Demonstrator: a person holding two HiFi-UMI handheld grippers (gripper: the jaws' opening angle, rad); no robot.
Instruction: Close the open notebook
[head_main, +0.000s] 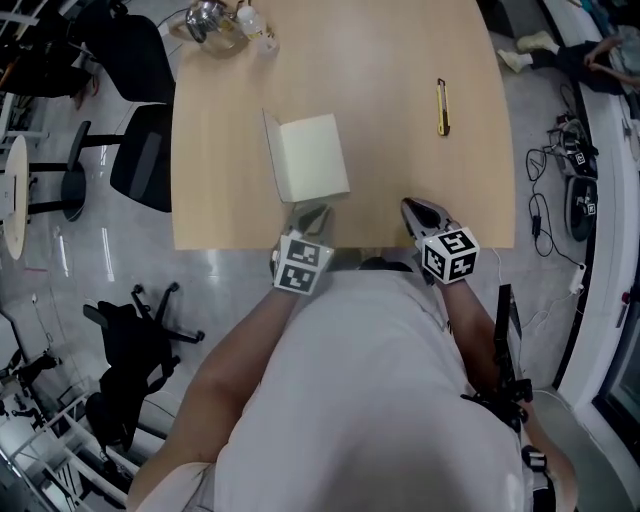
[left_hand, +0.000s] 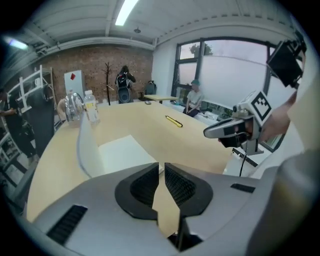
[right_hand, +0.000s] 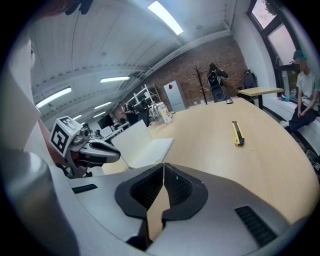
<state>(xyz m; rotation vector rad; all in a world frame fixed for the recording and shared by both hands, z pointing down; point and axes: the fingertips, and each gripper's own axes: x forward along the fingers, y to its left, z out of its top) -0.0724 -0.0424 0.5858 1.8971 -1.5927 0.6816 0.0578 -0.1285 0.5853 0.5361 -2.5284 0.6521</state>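
Observation:
The white notebook (head_main: 312, 155) lies on the wooden table (head_main: 420, 60), its left cover (head_main: 270, 150) standing nearly upright over the flat page. In the left gripper view the raised cover (left_hand: 84, 145) curves up beside the page (left_hand: 125, 152). My left gripper (head_main: 316, 213) hovers just short of the notebook's near edge, jaws shut with nothing between them (left_hand: 161, 165). My right gripper (head_main: 414, 208) is at the table's front edge, to the right of the notebook, shut and empty (right_hand: 164, 165). Each gripper shows in the other's view: the right gripper (left_hand: 225, 131) and the left gripper (right_hand: 97, 150).
A yellow utility knife (head_main: 442, 107) lies at the table's far right. Bottles and a glass jug (head_main: 215, 20) stand at the far left corner. Black office chairs (head_main: 140, 155) stand left of the table. People stand and sit in the room's background.

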